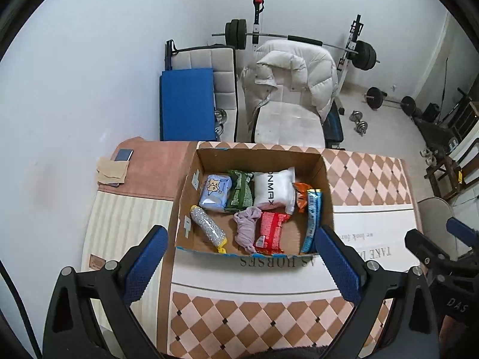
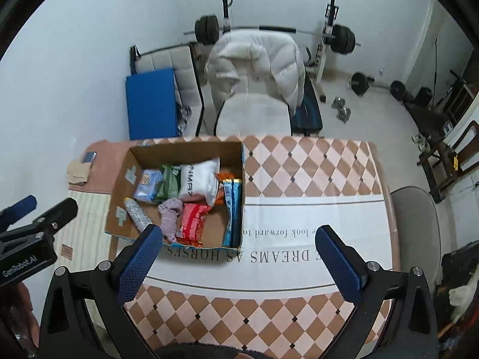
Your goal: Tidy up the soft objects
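Observation:
An open cardboard box (image 1: 257, 154) (image 2: 185, 146) sits on the table. It holds several soft packs: a light blue tissue pack (image 1: 215, 193), a green pack (image 1: 239, 191), a white pouch (image 1: 274, 190) (image 2: 197, 181), a red pack (image 1: 269, 232) (image 2: 191, 220), a mauve cloth (image 1: 247, 227) (image 2: 170, 214), a silver roll (image 1: 208, 227), an orange pack (image 1: 301, 194) and a blue wrapper (image 1: 312, 218) (image 2: 232, 209). My left gripper (image 1: 239, 254) is open and empty above the box's near edge. My right gripper (image 2: 239, 251) is open and empty, right of the box.
The table has a checkered cloth (image 2: 299, 161) with printed text. A phone (image 1: 123, 155) and a beige cloth (image 1: 112, 172) lie at the far left. A chair with a white puffer jacket (image 1: 287, 77) and weight equipment (image 1: 363, 55) stand beyond the table.

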Demonstrator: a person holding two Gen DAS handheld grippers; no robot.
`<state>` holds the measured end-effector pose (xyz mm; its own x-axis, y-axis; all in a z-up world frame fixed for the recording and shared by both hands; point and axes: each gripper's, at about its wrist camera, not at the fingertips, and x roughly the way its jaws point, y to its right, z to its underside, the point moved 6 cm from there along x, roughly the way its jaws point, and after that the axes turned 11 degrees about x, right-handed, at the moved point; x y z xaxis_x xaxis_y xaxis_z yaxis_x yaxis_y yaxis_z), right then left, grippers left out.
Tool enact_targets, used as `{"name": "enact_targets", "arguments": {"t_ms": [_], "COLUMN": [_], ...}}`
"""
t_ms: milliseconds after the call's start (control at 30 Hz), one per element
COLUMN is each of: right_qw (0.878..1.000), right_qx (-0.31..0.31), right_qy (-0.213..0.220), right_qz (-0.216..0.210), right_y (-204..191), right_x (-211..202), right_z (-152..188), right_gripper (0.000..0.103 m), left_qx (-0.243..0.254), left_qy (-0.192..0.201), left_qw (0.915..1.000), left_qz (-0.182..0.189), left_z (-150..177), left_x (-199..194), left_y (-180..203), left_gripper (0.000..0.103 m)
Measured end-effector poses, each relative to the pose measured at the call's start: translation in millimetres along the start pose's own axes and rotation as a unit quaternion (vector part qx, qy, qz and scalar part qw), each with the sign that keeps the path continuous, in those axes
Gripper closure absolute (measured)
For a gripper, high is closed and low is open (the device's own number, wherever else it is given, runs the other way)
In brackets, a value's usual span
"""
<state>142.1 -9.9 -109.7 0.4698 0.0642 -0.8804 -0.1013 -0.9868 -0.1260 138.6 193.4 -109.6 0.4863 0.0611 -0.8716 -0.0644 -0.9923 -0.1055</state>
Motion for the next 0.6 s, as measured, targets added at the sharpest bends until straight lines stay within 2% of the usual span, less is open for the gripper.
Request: {"name": "enact_targets", "arguments": {"t_ms": [300, 600], "right_qw": [0.999, 0.999], "right_qx": [-0.02, -0.02], "right_qy": [0.043, 0.05], "right_qz": [-0.019, -0.006], "right_y": [-7.7, -1.1], "right_x": [-70.7, -83.0], "right_z": [9.1, 10.6], "right_gripper": [0.0, 0.0], "left_qx": [-0.001, 0.004], "left_qy": [0.02, 0.036], "left_qw": [0.9997, 0.9993], "left_qz": [0.011, 0.004], "left_z": [11.3, 12.2], "left_x": [-44.4, -58.6], "left_y": [8.5, 11.0], "left_gripper": [0.002, 0.002]}}
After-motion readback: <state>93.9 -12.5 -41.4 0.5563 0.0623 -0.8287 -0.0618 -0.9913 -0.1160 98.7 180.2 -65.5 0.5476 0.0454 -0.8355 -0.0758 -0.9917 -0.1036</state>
